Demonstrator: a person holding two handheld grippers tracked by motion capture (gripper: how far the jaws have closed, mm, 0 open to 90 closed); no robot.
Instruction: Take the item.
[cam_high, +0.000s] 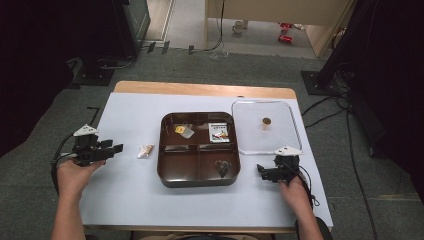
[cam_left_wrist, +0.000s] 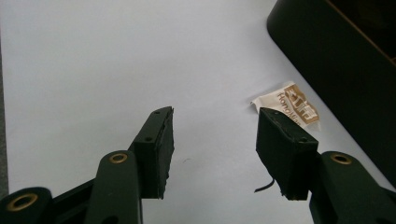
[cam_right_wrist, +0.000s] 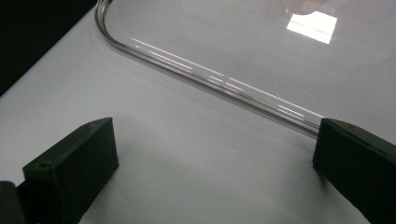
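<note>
Paper sachet (cam_left_wrist: 289, 105) lies flat by my spread left hand-held gripper (cam_left_wrist: 215, 140); it may slide under the brown tray (cam_high: 199, 177). Right hand-held gripper (cam_right_wrist: 215, 154) spread, empty.

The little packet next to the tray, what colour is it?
The packet is white with golden-brown print, clearest in the left gripper view.

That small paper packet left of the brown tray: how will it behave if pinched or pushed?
The packet looks thin and creased, so probably floppy and light. Lying flat on the smooth white table cover, it will likely slide when pushed. Its lifted edge may offer the open left hand-held gripper a pinch.
</note>
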